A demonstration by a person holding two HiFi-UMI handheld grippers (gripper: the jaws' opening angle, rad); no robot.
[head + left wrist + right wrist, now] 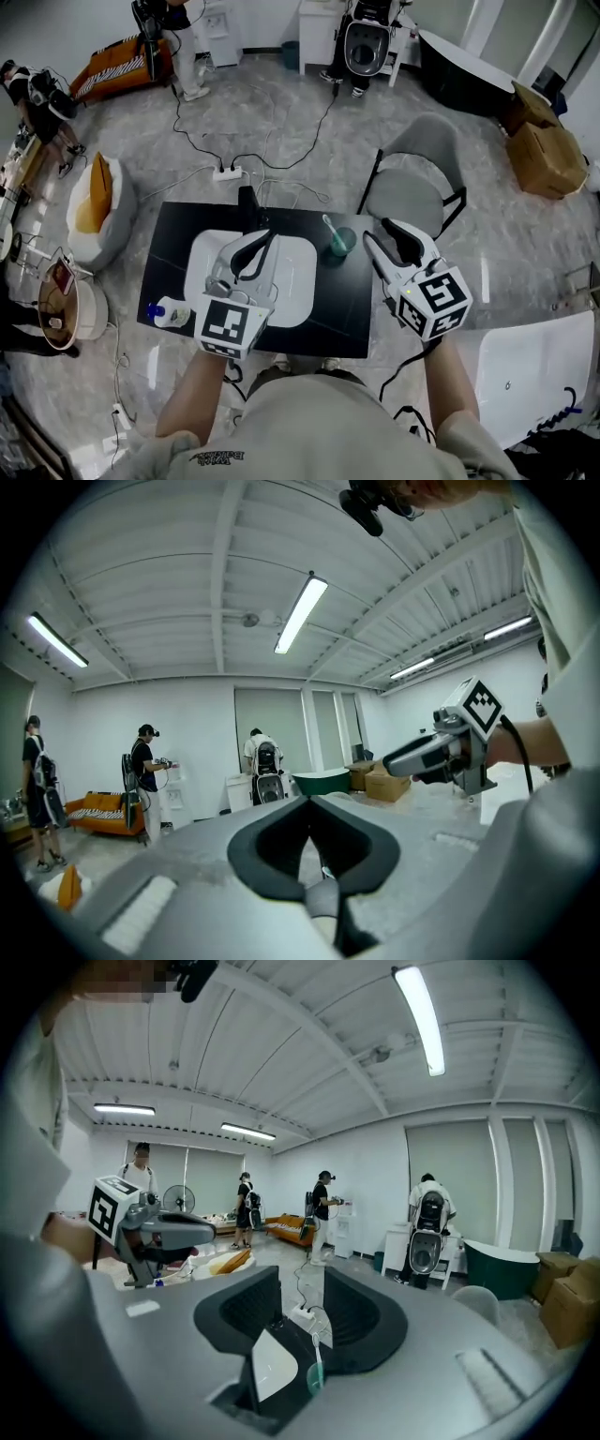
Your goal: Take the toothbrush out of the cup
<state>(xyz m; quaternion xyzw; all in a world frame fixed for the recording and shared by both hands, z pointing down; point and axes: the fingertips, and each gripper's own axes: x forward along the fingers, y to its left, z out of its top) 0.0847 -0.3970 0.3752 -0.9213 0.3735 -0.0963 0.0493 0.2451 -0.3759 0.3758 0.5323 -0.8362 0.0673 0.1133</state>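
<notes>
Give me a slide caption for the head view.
Open right gripper near the cup holding a toothbrush on the table; left gripper shut.

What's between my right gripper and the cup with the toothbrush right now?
Nothing. In the head view only bare black table separates the right gripper from the cup. The right gripper view shows the cup ahead, framed by its open jaws.

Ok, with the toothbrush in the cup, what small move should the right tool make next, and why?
Probably ease the right tool forward and down toward the toothbrush where it sticks out of the teal cup. Its jaws stand apart with nothing between them, and the right gripper view shows the cup and toothbrush ahead, lined up with the gap but not yet reached.
</notes>
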